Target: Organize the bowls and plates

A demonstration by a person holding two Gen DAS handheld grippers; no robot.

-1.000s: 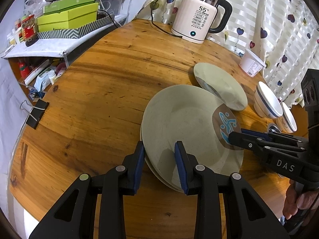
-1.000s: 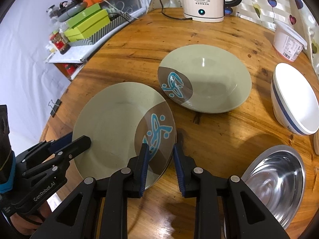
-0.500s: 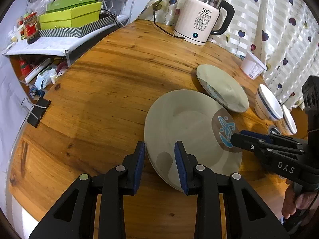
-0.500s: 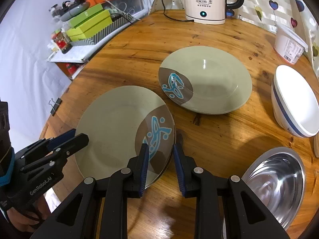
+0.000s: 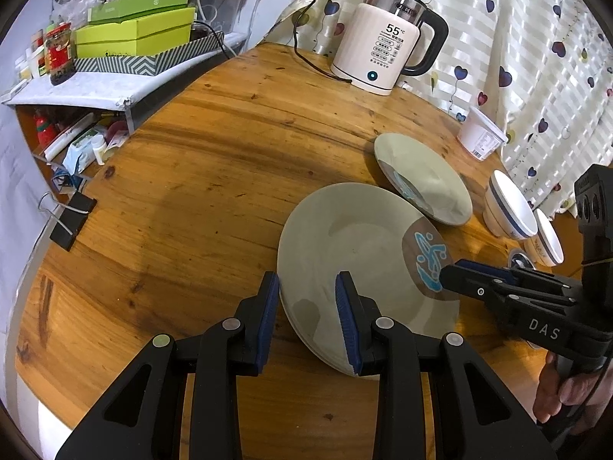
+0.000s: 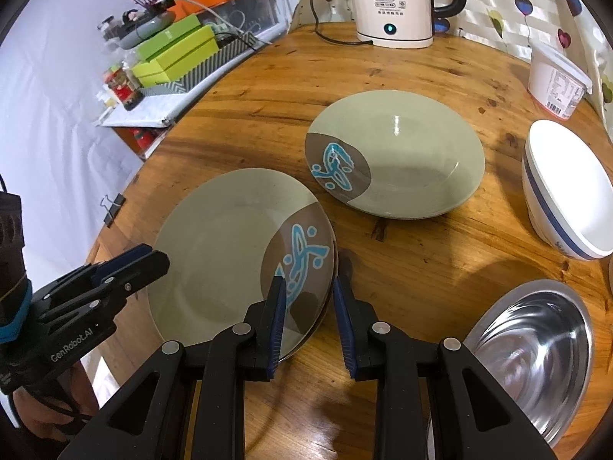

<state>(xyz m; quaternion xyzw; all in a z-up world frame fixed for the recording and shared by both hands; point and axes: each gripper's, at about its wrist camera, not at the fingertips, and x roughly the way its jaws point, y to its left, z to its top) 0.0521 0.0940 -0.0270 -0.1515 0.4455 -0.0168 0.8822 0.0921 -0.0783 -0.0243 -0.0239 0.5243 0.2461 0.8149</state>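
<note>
A green plate with a brown patch and blue motif [image 5: 356, 245] [image 6: 226, 253] lies on the round wooden table [image 5: 199, 176]; a second rim shows under it in the right wrist view. My left gripper [image 5: 306, 314] is open, its jaws astride the plate's near-left rim. My right gripper [image 6: 308, 314] is open, its jaws astride the rim by the brown patch. A second matching plate [image 5: 425, 176] [image 6: 398, 157] lies just beyond. White bowls with a blue stripe [image 5: 509, 207] [image 6: 567, 188] stand to the right. A steel bowl [image 6: 532, 349] sits at the near right.
A cream electric kettle [image 5: 383, 46] with its cord stands at the back. A white tub [image 5: 481, 134] is near the curtain. A binder clip [image 5: 65, 218] lies at the left table edge. A shelf with green boxes [image 5: 134, 34] is beyond the left edge.
The plate has come down from a tilted, lifted position to lie on the table. Both grippers have drawn back slightly and stand a little wider around its rim.
</note>
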